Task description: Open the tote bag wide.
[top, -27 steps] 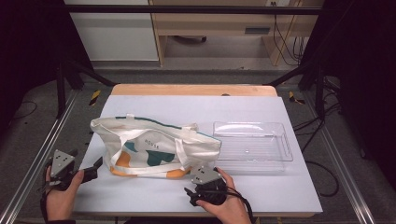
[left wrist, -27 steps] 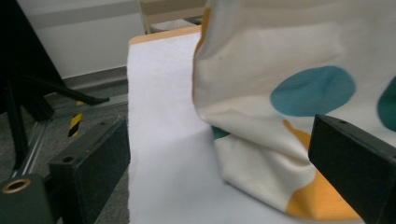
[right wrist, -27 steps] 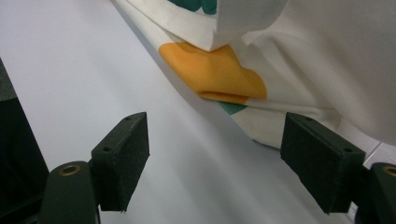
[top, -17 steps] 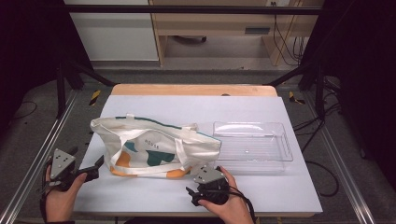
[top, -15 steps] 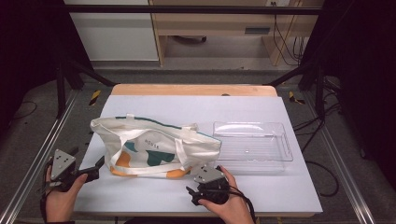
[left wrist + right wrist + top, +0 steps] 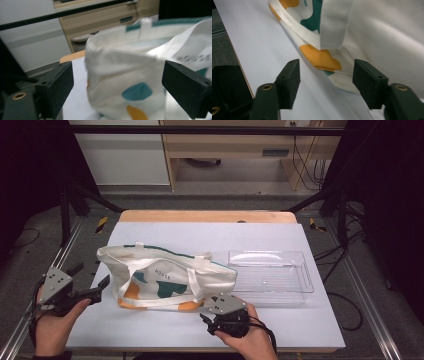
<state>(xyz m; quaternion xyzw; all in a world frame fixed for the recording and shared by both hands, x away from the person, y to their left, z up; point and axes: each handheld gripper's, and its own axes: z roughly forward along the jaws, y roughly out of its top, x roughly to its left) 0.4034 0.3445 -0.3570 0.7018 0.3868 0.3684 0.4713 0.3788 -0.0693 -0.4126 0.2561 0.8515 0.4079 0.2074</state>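
A white desk (image 6: 165, 237) with a wooden far edge is carrying a cream tote (image 6: 165, 277), printed with teal and orange shapes, lying on its side at left, and a clear plastic tray (image 6: 272, 297) sitting just beside it at right.

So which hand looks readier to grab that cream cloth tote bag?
Probably the right gripper: its open fingers sit at the cream cloth tote bag's bottom hem. The left gripper waits just off its end.
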